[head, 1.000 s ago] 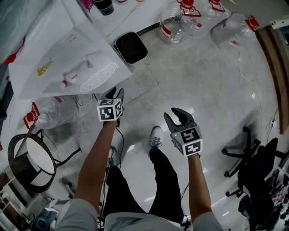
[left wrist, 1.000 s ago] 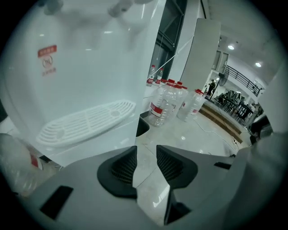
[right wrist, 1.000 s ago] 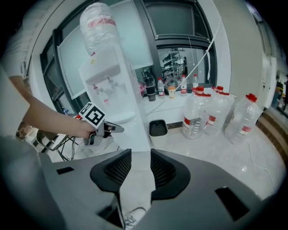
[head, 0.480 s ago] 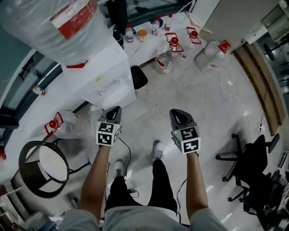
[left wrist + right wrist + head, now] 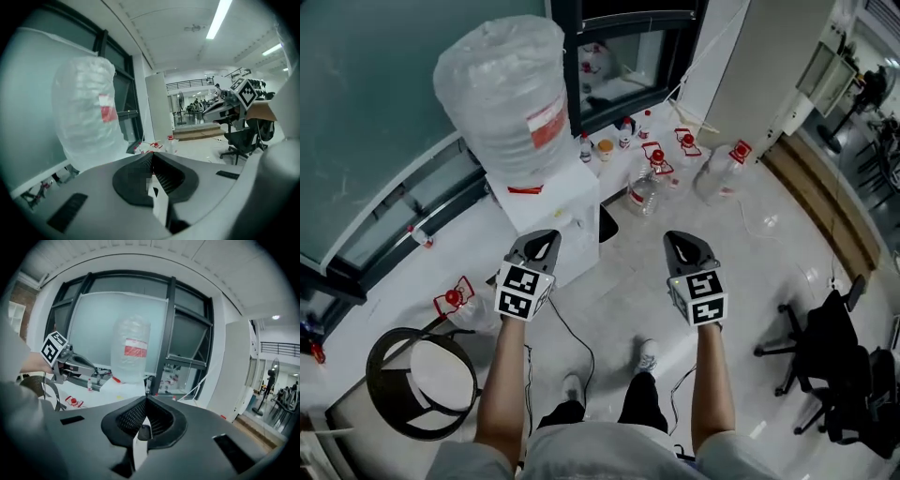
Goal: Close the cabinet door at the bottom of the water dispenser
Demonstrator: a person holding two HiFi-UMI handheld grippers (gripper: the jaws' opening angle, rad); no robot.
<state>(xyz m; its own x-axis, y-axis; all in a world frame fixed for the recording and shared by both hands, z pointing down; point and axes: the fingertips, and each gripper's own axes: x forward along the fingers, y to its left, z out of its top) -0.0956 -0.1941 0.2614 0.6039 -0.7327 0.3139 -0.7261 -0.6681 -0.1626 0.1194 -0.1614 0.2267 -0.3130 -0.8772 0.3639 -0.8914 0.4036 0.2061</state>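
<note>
The white water dispenser stands against the dark window wall, with a large plastic-wrapped bottle on top. Its lower front and cabinet door are hidden from the head view. My left gripper is held up in front of the dispenser, shut and empty. My right gripper hangs level with it to the right, over the floor, also shut and empty. In the left gripper view the jaws meet, with the bottle ahead. The right gripper view shows closed jaws, the bottle and the left gripper.
Several empty water bottles with red caps lie on the floor behind the dispenser. A dark tray sits beside its base. A round wire-framed stool stands at the left, black office chairs at the right. A cable trails by my feet.
Both grippers went from open to shut and rose from near the floor to the dispenser's upper height. The head view lifted, so the bottle and window now show.
</note>
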